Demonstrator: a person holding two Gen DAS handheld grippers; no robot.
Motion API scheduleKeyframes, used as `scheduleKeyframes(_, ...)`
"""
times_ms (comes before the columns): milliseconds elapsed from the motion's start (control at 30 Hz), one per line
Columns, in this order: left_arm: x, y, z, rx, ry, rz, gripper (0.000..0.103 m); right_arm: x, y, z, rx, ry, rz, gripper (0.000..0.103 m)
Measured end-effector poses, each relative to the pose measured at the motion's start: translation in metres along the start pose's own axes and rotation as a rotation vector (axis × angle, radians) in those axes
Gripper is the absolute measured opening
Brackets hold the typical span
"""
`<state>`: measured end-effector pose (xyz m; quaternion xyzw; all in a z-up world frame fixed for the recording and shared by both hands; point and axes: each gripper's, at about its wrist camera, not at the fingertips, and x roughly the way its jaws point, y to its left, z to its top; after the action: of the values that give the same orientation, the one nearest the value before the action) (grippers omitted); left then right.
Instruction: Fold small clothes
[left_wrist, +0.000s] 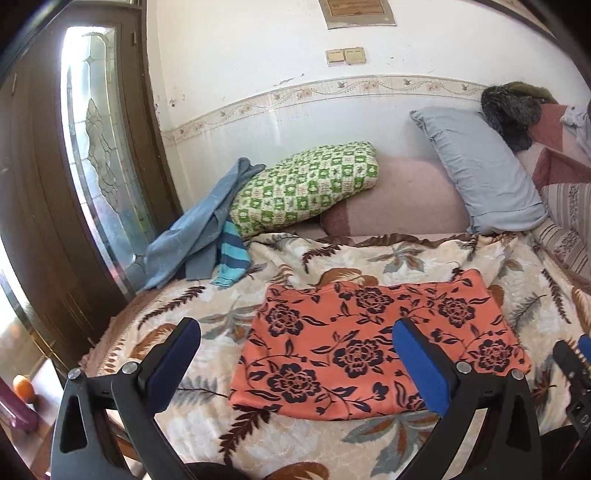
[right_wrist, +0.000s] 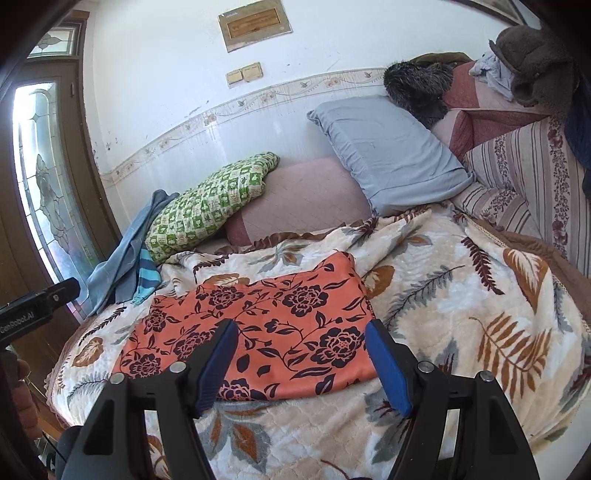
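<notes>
An orange cloth with dark flowers (left_wrist: 373, 343) lies flat, folded into a rectangle, on the leaf-patterned blanket (left_wrist: 207, 435); it also shows in the right wrist view (right_wrist: 266, 325). My left gripper (left_wrist: 295, 332) is open and empty, held above the cloth's near left part. My right gripper (right_wrist: 301, 332) is open and empty, above the cloth's near edge. The right gripper's tip shows at the left view's right edge (left_wrist: 576, 369). The left gripper's body shows at the right view's left edge (right_wrist: 33, 306).
A blue garment and a striped teal one (left_wrist: 207, 236) lie heaped at the bed's far left. A green checked pillow (left_wrist: 306, 184), a pink cushion (left_wrist: 399, 195) and a grey pillow (left_wrist: 480, 170) lean on the wall. A brown door (left_wrist: 55, 184) stands left.
</notes>
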<state>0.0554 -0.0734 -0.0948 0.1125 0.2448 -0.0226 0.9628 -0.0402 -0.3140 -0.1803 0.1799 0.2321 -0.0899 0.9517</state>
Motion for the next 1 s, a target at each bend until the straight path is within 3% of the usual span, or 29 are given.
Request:
scheduleKeyframes(133,-0.003,0.009,-0.001,0.008,-0.020,0.003,0.103,-0.006,0.014,0.003,-0.035,-0.011,0.003,0.074)
scheduleKeyframes(667,0.016,0.037,-0.009,-0.051,0.034,-0.026,0.103,-0.006,0.059,0.007,-0.100,0.004,0.052,0.074)
scheduleKeyframes(1000,0.027,0.053,-0.017,-0.102,0.043,-0.084,0.103,-0.004,0.084,0.008,-0.146,0.012,0.073,0.074)
